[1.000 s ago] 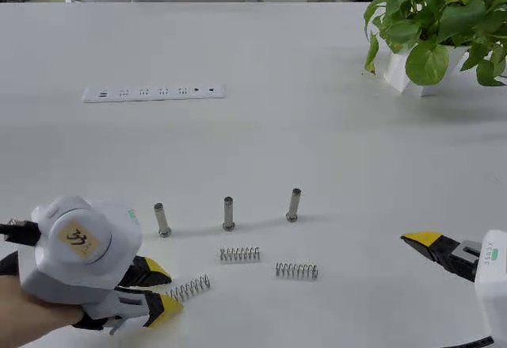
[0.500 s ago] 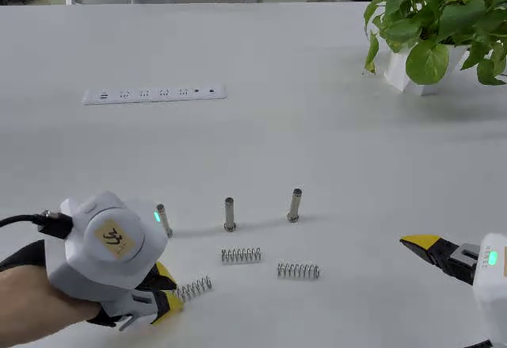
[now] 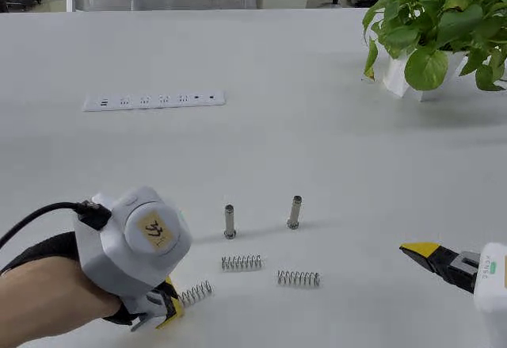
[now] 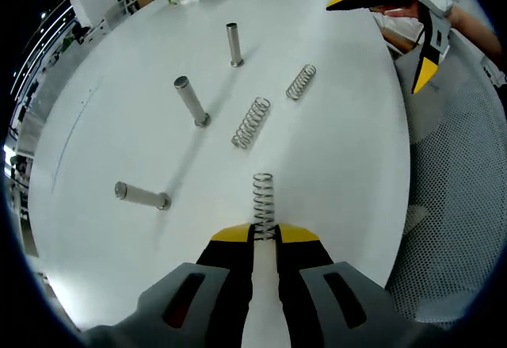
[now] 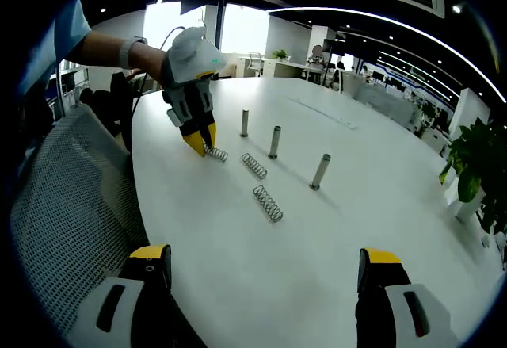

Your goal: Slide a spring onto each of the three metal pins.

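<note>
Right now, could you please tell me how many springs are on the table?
3: one spring at the left claw, one before the middle pin, one further right.

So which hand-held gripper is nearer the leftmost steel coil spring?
Left. The left hand-held gripper pinches one end of the leftmost steel coil spring; the right hand-held gripper hangs open, far to its right.
</note>
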A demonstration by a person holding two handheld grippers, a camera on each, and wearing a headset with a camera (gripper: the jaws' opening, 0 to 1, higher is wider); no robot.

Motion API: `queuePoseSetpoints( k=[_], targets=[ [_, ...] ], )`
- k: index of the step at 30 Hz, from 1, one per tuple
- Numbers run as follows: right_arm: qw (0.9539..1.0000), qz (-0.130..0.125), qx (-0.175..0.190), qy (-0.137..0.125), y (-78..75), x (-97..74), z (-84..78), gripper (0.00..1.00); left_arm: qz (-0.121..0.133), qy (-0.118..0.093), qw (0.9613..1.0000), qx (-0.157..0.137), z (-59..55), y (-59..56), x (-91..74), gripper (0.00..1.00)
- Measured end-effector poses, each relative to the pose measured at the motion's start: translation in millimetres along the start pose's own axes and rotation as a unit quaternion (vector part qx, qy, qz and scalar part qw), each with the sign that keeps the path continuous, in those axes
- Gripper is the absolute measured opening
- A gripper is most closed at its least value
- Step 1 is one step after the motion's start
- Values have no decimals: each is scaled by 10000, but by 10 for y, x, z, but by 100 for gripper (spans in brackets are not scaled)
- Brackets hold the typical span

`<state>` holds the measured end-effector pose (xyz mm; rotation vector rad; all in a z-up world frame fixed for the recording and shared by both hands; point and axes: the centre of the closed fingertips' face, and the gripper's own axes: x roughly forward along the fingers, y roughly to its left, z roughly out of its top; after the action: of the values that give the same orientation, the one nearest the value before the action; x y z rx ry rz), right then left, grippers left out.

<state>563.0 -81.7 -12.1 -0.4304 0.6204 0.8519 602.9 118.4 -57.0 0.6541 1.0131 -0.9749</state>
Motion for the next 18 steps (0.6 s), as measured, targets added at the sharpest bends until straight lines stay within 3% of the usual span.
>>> queuePoseSetpoints(
  k=[6,8,11,15,18],
  targets=[
    [10000,-1,10,-38,0,3,29,97,23,-328,9991,-256,-11,9,-15,7],
    [10000,3,24,-46,-1,7,33,98,22,-536,9965,-634,1,15,-15,7],
    [10000,19,15,-35,1,19,31,97,-6,-881,9919,-918,4,28,-24,7],
    [10000,39,36,-54,5,24,43,97,-41,-1164,9886,-959,0,1,-39,7],
    [9999,54,58,-74,5,21,60,97,72,-1381,9864,-883,41,-5,-58,7]
  ],
)
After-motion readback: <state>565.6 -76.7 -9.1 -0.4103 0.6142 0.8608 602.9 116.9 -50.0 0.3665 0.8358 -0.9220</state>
